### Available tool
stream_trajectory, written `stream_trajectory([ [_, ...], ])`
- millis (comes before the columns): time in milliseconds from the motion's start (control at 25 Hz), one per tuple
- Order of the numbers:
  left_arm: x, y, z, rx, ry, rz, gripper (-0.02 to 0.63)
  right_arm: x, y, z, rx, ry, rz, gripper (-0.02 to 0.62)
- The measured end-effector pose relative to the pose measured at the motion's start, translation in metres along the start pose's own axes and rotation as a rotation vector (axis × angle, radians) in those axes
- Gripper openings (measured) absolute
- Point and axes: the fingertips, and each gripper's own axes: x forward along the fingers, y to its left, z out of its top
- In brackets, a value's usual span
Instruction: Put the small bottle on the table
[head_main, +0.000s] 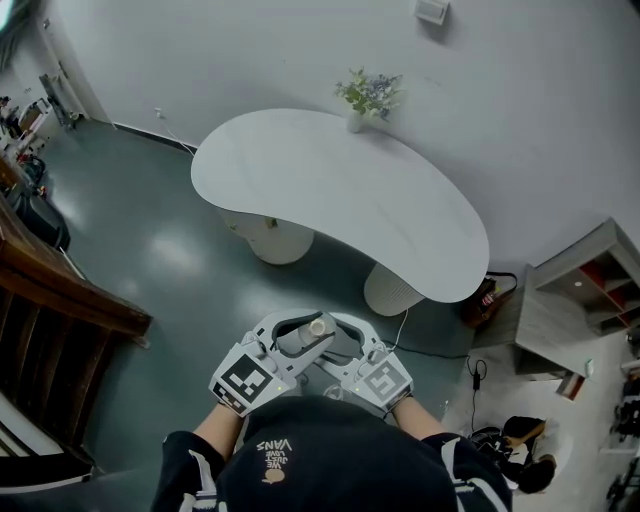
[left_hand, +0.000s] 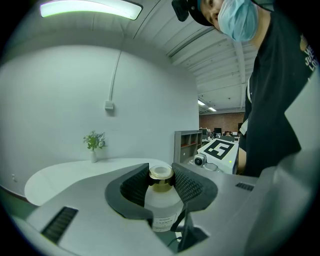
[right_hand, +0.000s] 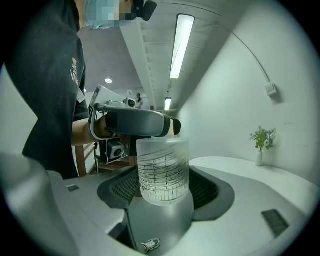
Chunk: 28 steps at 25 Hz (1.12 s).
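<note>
Small bottle (left_hand: 161, 199) in left gripper (left_hand: 160, 172)

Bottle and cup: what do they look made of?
Bottle: probably frosted translucent plastic, since the body looks milky, with a paper-like label; glass is possible. Cap: shiny gold, metal or metallised plastic. Cup: cloudy see-through plastic, seemingly, with printed measuring lines.

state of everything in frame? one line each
small bottle: capped, upright, clamped in left gripper, off the table
measuring cup: upright, looks empty, clamped in right gripper
table: holds only the flower vase
flower vase: upright at table's far edge
</note>
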Motion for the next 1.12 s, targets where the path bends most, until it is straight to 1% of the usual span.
stream_trajectory([
  [200, -0.002, 0.046, -0.004, 0.008, 0.002, -0.036, 0.161, 0.040, -0.025, 0.001, 0.009, 0.013, -0.034, 0.275],
  [440, -0.015, 0.123, -0.005, 0.046, 0.013, -0.107, 0.161, 0.111, -0.062, 0.017, 0.021, -0.007, -0.104, 0.275],
  [680, -0.033, 0.193, -0.012, 0.052, 0.015, -0.177, 0.161, 0.180, -0.088, 0.024, 0.035, 0.001, -0.171, 0.275],
  [920, -0.039, 0.241, -0.017, 0.061, 0.014, -0.229, 0.161, 0.224, -0.112, 0.027, 0.060, 0.007, -0.226, 0.275],
  [1120, -0.021, 0.271, -0.017, 0.053, 0.004, -0.229, 0.161, 0.237, -0.143, 0.023, 0.055, 0.025, -0.224, 0.275],
])
